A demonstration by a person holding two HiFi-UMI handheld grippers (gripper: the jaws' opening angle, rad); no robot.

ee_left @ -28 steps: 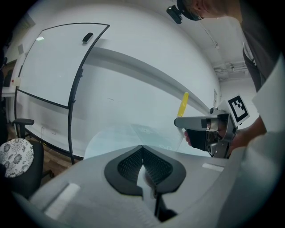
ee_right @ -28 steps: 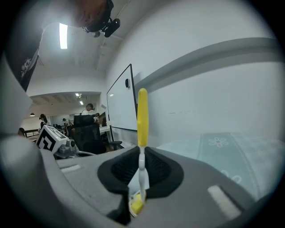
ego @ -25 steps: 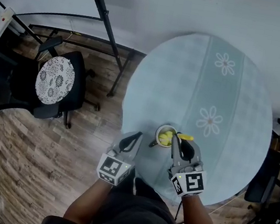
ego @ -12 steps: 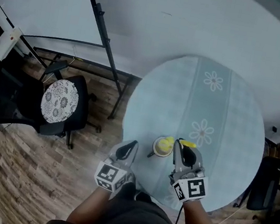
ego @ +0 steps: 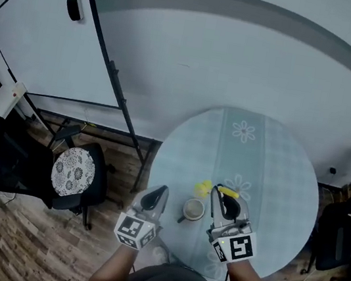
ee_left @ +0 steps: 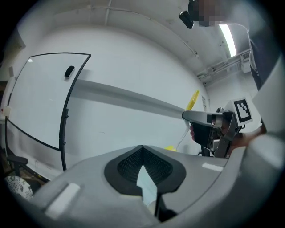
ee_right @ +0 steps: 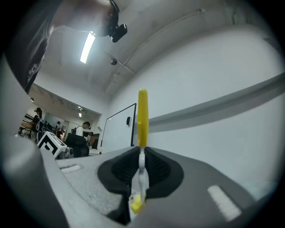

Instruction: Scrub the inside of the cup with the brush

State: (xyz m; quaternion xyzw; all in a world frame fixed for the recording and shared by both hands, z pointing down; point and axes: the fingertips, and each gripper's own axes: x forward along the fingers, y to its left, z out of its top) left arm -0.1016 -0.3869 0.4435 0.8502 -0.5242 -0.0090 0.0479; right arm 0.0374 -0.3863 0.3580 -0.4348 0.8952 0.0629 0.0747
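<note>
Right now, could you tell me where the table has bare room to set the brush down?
The table's far half, beyond the cup and around the far daisy, is bare, as is its right side past the right gripper. The near edge is crowded: cup, brush, left gripper.

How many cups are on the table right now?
1. The cup stands by the near edge of the table, between the left gripper and the right gripper. No other shows; none seems hidden.

I'm counting one cup (ego: 193, 208), one yellow brush (ego: 203, 188) at its twelve o'clock, one round table (ego: 275, 180), two grippers, left gripper (ego: 160, 191) and right gripper (ego: 218, 192), and one whiteboard (ego: 40, 34) at ten o'clock.
</note>
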